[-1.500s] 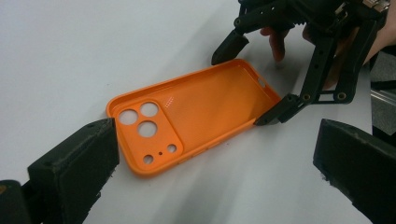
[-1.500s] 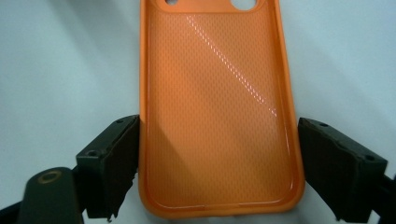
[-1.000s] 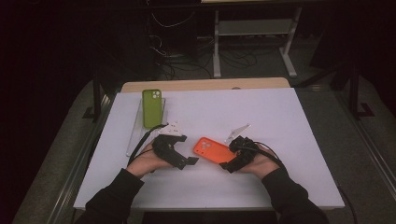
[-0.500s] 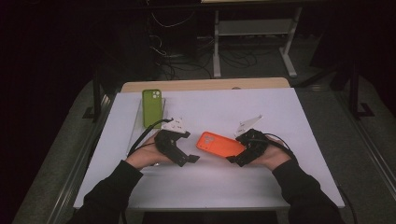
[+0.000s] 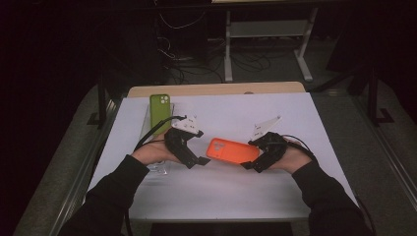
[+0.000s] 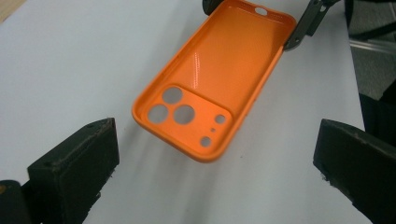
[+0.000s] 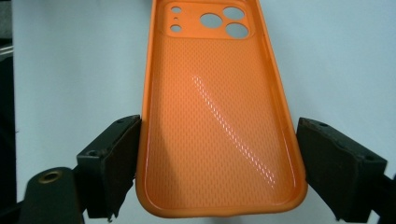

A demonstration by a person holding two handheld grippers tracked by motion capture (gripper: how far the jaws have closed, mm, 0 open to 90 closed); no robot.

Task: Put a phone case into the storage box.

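Note:
An orange phone case (image 5: 232,150) hangs a little above the white table cover, its hollow inner side up. My right gripper (image 5: 252,154) is shut on it across its width at the plain end (image 7: 219,116), a pad on each long edge. The camera-hole end (image 6: 187,112) points toward my left gripper (image 5: 197,147), which stands open just short of it with nothing between its jaws (image 6: 215,168). A green phone (image 5: 160,112) lies flat at the back left of the table, beyond my left hand.
The white cover (image 5: 221,196) spans the table, with a wooden strip (image 5: 216,89) along the far edge. Something clear lies under my left hand (image 5: 158,168). Cables trail from both grippers. Dark floor, cables and a stand's legs lie beyond the table.
Both hands have risen slightly. The right gripper has carried the orange case up off the table and a little to the right. The left gripper has moved slightly farther away on the table.

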